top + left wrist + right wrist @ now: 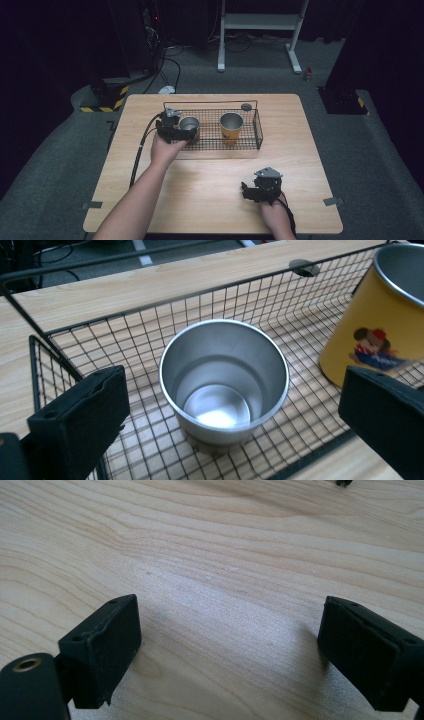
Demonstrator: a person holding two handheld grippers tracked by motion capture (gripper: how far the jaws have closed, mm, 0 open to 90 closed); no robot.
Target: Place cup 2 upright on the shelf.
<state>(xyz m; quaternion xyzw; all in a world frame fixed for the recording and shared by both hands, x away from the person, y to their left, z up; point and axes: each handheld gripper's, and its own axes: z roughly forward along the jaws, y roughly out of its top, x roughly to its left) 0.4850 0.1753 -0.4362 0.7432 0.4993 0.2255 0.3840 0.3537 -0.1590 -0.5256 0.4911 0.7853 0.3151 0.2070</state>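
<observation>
The plain silver steel cup [224, 382] stands upright inside the black wire-mesh basket [258, 131], at the basket's nine o'clock end in the high view. Its long axis runs straight up from the mesh floor, and its open mouth points at the ceiling (the shiny bottom shows clearly through it in the left gripper view). Just toward three o'clock of it, apart from it, stands a yellow metal mug with a cartoon print [231, 126], also mouth up.

The left gripper [176, 131] sits at the basket's near nine o'clock corner, tilted down over the rim. Its black fingers [80, 415] stand wide apart, one on either side of the steel cup and touching nothing. That spread seems chosen so the cup's round wall can fit between them, and the tilt lets them clear the low basket wall.

The right gripper [261, 190] rests low at about five o'clock on the pale wooden surface [210, 190], well apart from the basket. Its fingers [102, 645] are likewise spread, with only bare wood between them. It appears parked there to stay out of the working hand's way.
</observation>
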